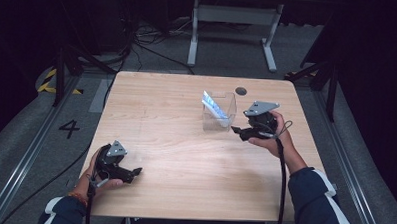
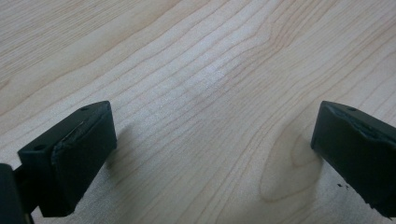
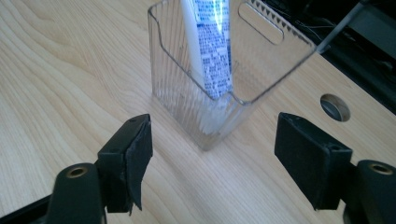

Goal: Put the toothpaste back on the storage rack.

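High view: the wooden table (image 1: 185, 156) spans most of the picture, pale and long-grained, with a small round hole (image 1: 241, 91) near its far edge, right of centre. Toward the far right part of the top stands a clear plastic container (image 1: 219, 111), square-sided and ribbed, upright on the wood. Inside it a white tube with blue print (image 1: 212, 105) leans tilted, its top end showing above the rim at the left.

Just to the right of the container, close but not touching it, the right gripper (image 1: 239, 132) is held in a hand above the table, its jaws pointing left toward the container's near right corner. In the right gripper view the two black jaws stand well apart with nothing between them; the container (image 3: 219, 88) sits just beyond them, a corner turned toward the camera, with the tube (image 3: 210, 46) slanting down inside and the hole (image 3: 335, 107) farther off at the right.

At the near left of the table the left gripper (image 1: 132, 173) rests low over bare wood, well apart from the container. In the left gripper view its jaws are spread wide over the table (image 2: 205, 93), clasping nothing.
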A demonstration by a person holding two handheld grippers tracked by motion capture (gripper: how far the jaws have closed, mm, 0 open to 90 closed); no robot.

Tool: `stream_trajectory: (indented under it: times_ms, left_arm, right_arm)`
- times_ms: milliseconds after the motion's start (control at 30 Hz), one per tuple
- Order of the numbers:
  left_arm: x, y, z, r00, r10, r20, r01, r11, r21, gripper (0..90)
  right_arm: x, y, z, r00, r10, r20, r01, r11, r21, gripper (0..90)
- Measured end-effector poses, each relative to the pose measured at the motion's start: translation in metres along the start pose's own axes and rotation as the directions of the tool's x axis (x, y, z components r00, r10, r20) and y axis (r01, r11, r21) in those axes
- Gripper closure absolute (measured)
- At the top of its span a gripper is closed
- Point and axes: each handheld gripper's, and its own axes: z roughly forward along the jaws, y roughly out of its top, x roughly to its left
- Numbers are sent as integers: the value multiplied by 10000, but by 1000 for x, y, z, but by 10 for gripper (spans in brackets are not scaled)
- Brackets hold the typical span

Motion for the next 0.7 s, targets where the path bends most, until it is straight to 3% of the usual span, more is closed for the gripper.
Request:
stream_trajectory:
  times_ms: [300, 700]
  left_arm:
    - [1, 1, 0, 9999, 120, 65, -120, 9999, 39, 3]
    - [2, 1, 1, 9998, 167, 83, -166, 9998, -50, 3]
  right_arm:
    - [0, -21, -9, 9999, -69, 153, 63, 9992, 403, 282]
    - [1, -51, -22, 9992, 53, 395, -73, 9987, 506, 268]
